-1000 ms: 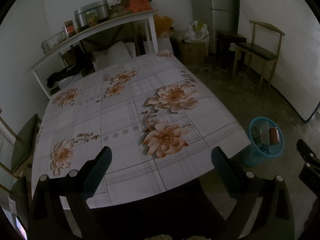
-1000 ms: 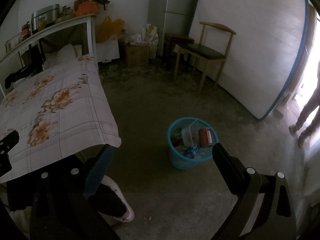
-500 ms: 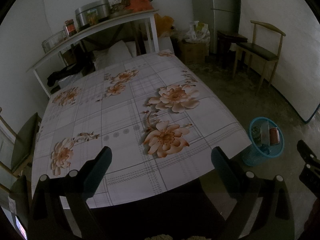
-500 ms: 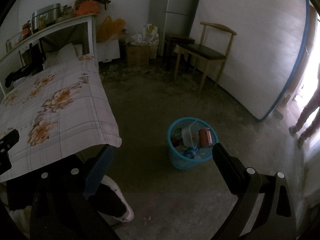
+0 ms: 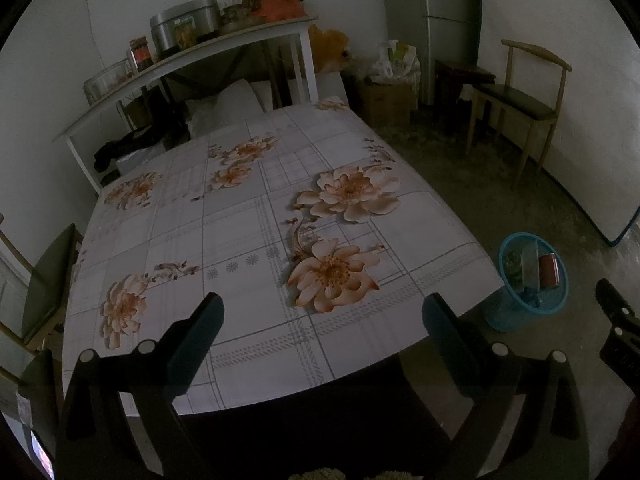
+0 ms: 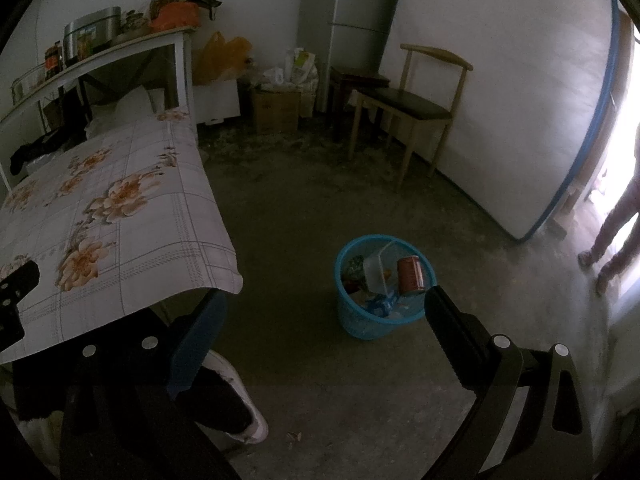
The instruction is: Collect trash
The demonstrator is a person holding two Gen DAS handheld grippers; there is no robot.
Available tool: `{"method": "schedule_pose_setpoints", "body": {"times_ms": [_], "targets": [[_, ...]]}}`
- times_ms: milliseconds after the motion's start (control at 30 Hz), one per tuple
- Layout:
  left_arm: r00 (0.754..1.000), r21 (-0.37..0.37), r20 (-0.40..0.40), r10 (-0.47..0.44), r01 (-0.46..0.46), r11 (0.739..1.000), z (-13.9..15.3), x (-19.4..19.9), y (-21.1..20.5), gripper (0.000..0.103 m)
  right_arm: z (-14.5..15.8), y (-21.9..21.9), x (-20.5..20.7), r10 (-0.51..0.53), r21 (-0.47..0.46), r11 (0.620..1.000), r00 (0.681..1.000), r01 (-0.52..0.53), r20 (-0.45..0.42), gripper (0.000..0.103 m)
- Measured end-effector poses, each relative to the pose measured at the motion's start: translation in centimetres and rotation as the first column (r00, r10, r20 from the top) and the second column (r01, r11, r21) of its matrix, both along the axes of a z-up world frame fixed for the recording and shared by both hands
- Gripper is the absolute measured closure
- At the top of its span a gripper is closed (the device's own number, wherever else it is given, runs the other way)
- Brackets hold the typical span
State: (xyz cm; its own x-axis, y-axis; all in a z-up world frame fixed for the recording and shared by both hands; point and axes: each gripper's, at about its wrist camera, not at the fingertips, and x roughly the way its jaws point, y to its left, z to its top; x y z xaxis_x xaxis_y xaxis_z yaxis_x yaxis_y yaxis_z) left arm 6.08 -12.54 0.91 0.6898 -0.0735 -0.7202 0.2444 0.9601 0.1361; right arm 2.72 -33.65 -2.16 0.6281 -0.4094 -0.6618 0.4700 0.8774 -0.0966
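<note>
A blue mesh trash basket (image 6: pixel 382 320) stands on the floor to the right of the table; it also shows in the left wrist view (image 5: pixel 516 312). Inside it lie a red can (image 6: pixel 410 274), a clear plastic container (image 6: pixel 376 270) and other scraps. My right gripper (image 6: pixel 324 304) is open and empty, held above the floor just in front of the basket. My left gripper (image 5: pixel 322 308) is open and empty above the near edge of the table (image 5: pixel 240 240), which has a white floral cloth. No trash shows on the cloth.
A wooden chair (image 6: pixel 416 104) stands by the far wall. A white shelf (image 5: pixel 192 56) with pots and jars is behind the table. Boxes and bags (image 6: pixel 280 96) sit by the fridge. A person's legs (image 6: pixel 616 224) are in the doorway at right. A white shoe (image 6: pixel 240 412) is below.
</note>
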Motion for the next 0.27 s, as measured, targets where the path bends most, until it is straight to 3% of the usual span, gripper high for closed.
{"method": "schedule_pose_setpoints", "body": {"times_ms": [267], "targets": [[1.0,-0.003,-0.014,0.001,-0.001,1.0,-0.36,-0.05,0.11,0.006,0.0,-0.15,0.04,0.002,0.0,1.0,1.0,-0.002,0.002,0.008]]}}
